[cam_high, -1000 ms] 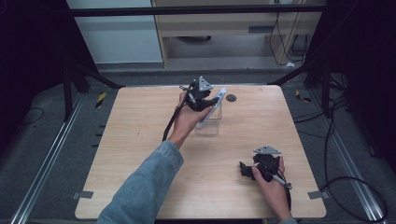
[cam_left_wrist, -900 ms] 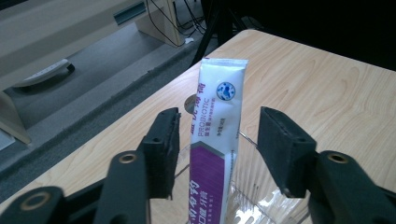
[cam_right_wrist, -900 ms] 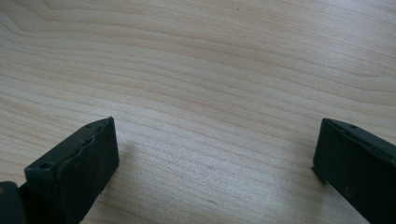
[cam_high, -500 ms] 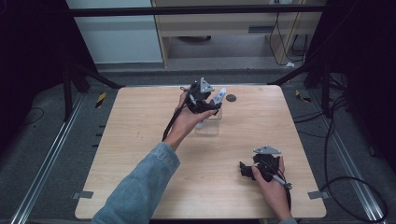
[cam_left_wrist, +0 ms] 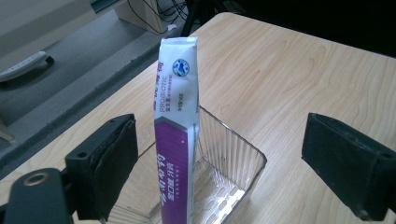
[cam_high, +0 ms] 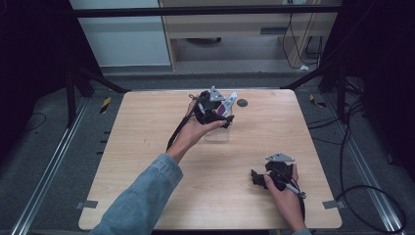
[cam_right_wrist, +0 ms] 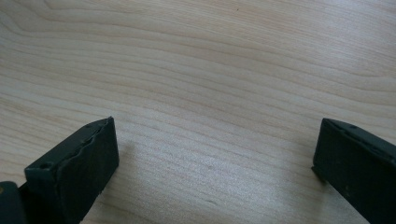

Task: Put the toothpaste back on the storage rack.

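Left arm, in a blue denim sleeve (cam_high: 142, 200), reaches diagonally from the bottom edge toward 12 o'clock on the light wooden worktop (cam_high: 147, 147); hand stretched well forward, wrist raised. Left gripper (cam_high: 222, 117) hovers over the clear ribbed plastic bin (cam_high: 218, 134) near the far middle of the worktop. Its jaws have just been opening and now stand wide; the tall white-and-purple sachet (cam_left_wrist: 177, 135) stands upright between them, free of both pads (cam_left_wrist: 114, 168), closer to the left-hand pad in the left gripper view. Sachet's lower end sits inside the bin, leaning on the near wall; top pokes above the rim.

Right hand (cam_high: 286, 193) rests low at about 5 o'clock on the worktop, well apart from the bin. Right gripper (cam_high: 257, 178) points toward 9 o'clock, held level just above the wood. Jaws wide, nothing between them but bare woodgrain.

A small dark disc (cam_high: 242, 103) lies at 1 o'clock from the bin.
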Action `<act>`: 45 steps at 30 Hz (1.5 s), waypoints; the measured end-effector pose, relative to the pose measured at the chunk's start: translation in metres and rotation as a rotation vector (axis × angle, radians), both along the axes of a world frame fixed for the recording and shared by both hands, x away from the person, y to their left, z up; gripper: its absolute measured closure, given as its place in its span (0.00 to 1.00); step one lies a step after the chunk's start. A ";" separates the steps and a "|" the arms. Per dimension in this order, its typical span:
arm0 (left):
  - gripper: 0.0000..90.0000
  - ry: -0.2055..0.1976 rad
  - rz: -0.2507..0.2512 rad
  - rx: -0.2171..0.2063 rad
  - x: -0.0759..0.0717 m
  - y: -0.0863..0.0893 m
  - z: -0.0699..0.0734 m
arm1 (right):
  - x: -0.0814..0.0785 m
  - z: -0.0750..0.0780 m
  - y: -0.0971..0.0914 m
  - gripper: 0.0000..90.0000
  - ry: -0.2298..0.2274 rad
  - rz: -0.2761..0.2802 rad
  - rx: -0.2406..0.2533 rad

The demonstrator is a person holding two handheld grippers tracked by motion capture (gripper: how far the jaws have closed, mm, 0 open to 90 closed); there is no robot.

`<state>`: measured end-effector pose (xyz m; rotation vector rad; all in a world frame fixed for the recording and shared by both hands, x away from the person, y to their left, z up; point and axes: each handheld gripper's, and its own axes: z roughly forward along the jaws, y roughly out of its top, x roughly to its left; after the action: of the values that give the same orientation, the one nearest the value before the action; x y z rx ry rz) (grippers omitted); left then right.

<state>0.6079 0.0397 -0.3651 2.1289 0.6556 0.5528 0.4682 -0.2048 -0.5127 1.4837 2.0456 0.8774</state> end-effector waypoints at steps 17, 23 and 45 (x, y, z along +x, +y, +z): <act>0.09 0.004 -0.019 -0.013 -0.019 0.015 0.006 | 0.000 0.000 0.000 0.00 -0.001 0.001 -0.001; 0.09 -0.012 -0.028 -0.002 -0.027 0.023 0.009 | 0.000 0.000 0.000 0.00 -0.001 0.000 0.000; 0.05 -0.029 -0.013 0.005 -0.043 0.056 0.010 | 0.000 0.000 0.000 0.00 0.000 -0.001 0.002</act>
<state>0.5647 0.0959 -0.3555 2.1243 0.6240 0.5776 0.4682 -0.2046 -0.5129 1.4856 2.0449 0.8795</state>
